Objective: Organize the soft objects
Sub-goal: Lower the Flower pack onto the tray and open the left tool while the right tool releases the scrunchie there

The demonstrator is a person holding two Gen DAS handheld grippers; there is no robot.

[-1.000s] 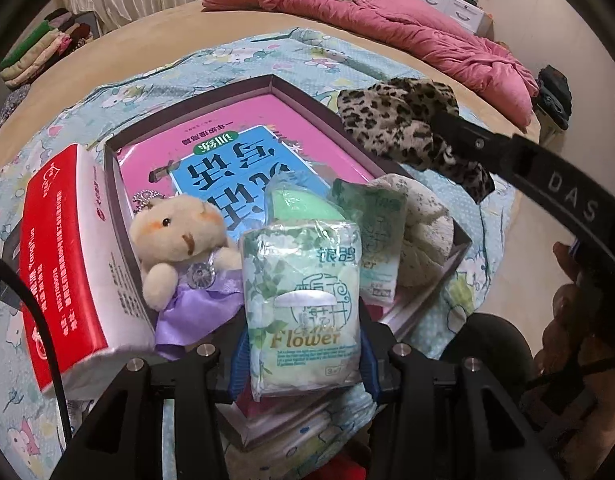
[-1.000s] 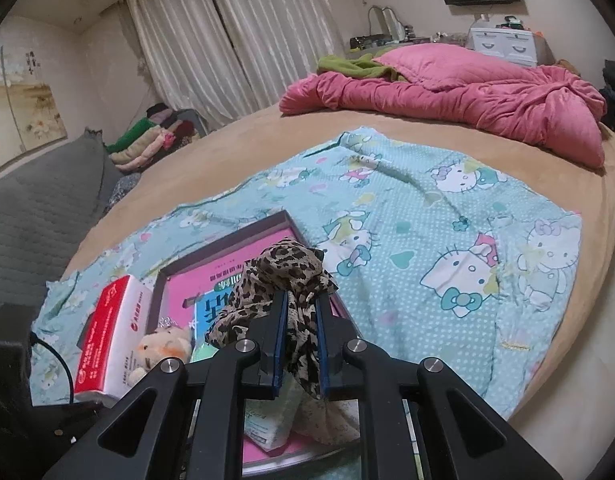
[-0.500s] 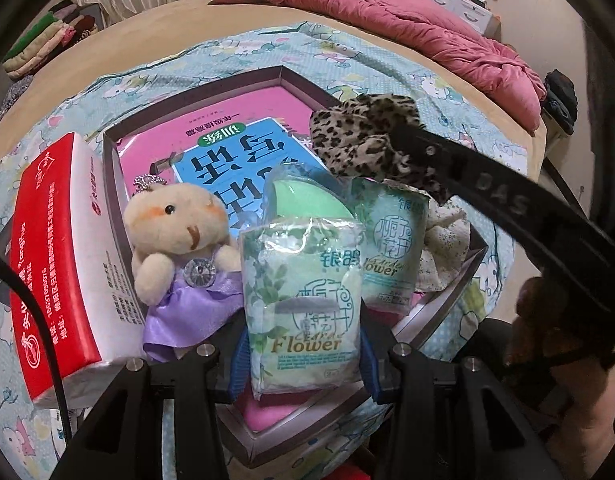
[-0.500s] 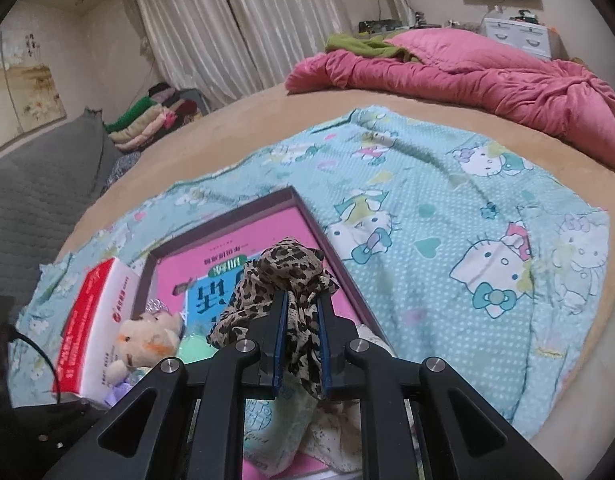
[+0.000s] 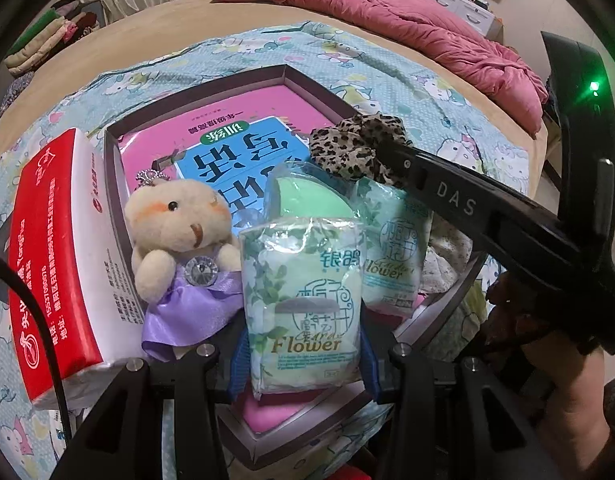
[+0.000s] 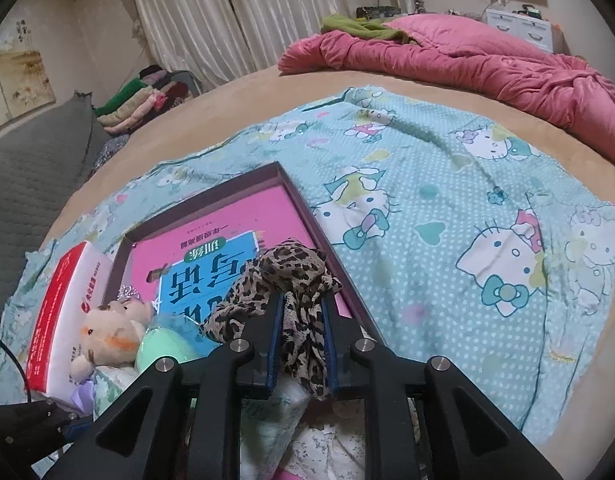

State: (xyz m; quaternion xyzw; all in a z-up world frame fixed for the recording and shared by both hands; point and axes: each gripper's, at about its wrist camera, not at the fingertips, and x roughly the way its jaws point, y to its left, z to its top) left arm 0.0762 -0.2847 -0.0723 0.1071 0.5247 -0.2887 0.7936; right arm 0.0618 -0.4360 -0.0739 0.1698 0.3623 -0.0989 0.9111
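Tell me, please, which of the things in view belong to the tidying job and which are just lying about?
Job: leopard-print cloth in the right tool, its jaws just opening; tissue pack in the left tool; teddy bear; box.

Lying about: pink quilt; folded clothes pile; cartoon sheet.

The right tongs point(image 6: 302, 344) cover the lower folds of the leopard-print scarf point(image 6: 283, 280). At seven o'clock of the right wrist view, the teddy bear point(image 6: 111, 336) is half buried. The tray point(image 5: 195, 100) runs under the tissue packs; its small print is unreadable.
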